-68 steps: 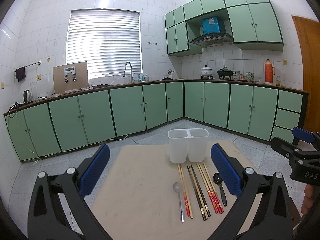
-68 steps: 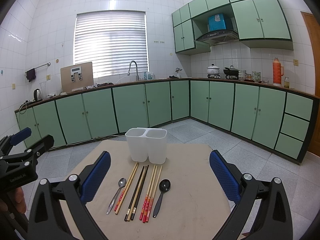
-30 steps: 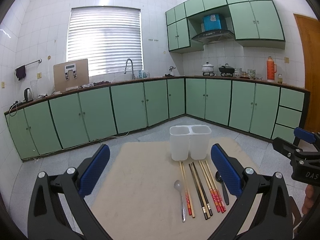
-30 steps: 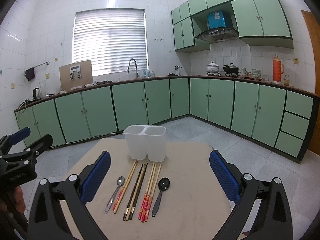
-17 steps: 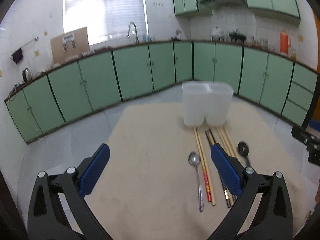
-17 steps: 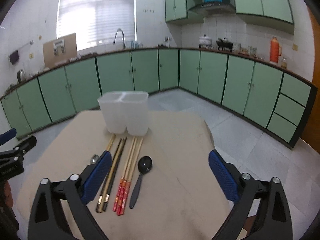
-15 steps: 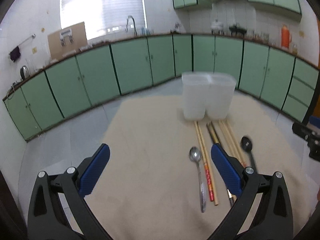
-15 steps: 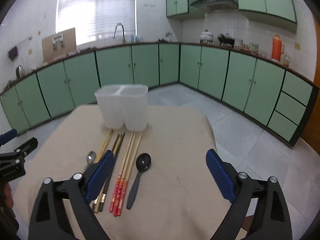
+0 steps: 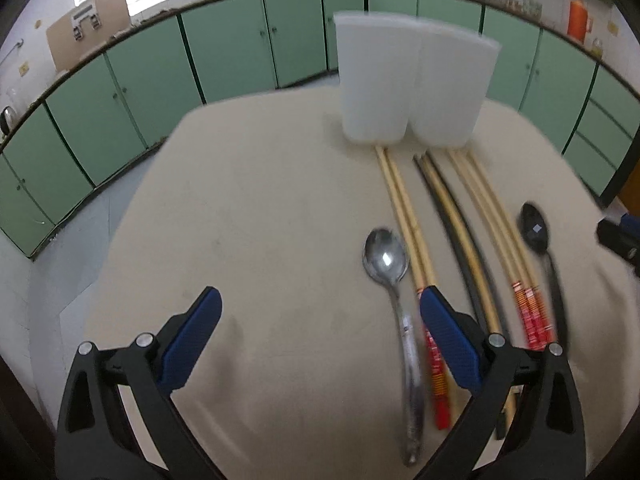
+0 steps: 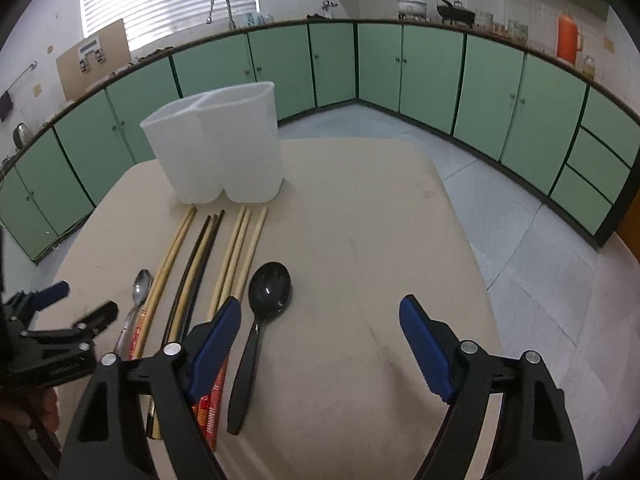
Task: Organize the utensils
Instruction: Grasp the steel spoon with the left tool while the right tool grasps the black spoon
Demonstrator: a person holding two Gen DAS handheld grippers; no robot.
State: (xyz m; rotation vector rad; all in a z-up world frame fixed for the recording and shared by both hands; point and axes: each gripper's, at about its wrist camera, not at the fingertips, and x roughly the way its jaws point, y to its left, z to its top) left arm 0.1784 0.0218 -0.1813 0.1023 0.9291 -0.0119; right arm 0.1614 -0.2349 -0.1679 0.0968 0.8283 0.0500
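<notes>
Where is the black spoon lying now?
In the right wrist view, the black spoon lies on the table, rightmost in the row, beside the red-banded chopsticks.

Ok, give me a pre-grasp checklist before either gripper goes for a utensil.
1. Left gripper open and holding nothing: ok.
2. Right gripper open and holding nothing: ok.
3. White two-compartment holder upright at the table's far side: ok.
4. Holder compartments free of utensils: cannot tell, the interiors are barely visible.
5. Silver spoon lying apart from the chopsticks, graspable alone: ok for the bowl; the handle lies close against them.
6. Black spoon centred between the right fingers: not ok, it lies beside the left finger.
</notes>
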